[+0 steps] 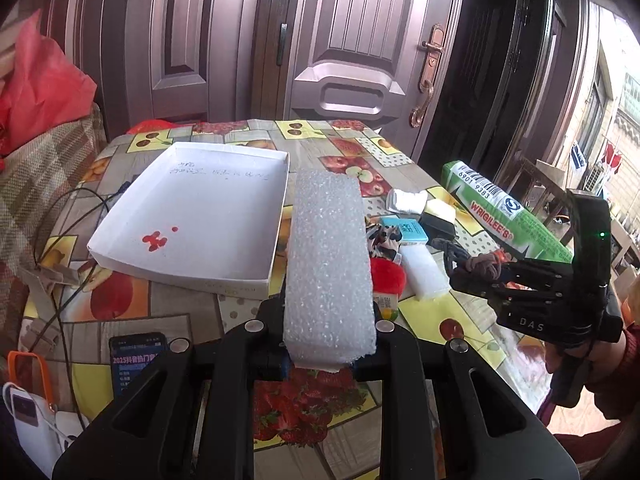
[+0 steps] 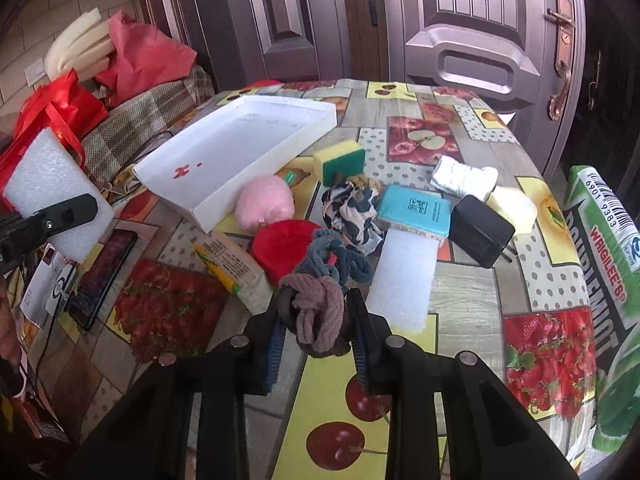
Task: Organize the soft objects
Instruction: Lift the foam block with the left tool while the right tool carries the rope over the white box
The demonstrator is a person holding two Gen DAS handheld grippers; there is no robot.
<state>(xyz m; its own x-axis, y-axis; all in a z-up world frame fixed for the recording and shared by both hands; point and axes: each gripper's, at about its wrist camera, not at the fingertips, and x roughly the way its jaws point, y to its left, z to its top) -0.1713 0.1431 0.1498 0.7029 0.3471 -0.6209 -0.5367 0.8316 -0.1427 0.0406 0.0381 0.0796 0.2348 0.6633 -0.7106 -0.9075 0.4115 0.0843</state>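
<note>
Evidently clamped: left gripper (image 1: pixel 330 344) pinching white foam block (image 1: pixel 330 256) by its near end, lifted beside white tray (image 1: pixel 224 280) (likely destination); right gripper (image 2: pixel 316 320) closed on brown hair tie (image 2: pixel 316 316) above table (image 2: pixel 460 292).

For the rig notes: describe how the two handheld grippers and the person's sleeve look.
Both are matte black, with slotted linkage arms and silver rivets. The right gripper has blue ribbed pads; its body shows white "DAS" lettering and a green light. The sleeve behind it is dark red.
</note>
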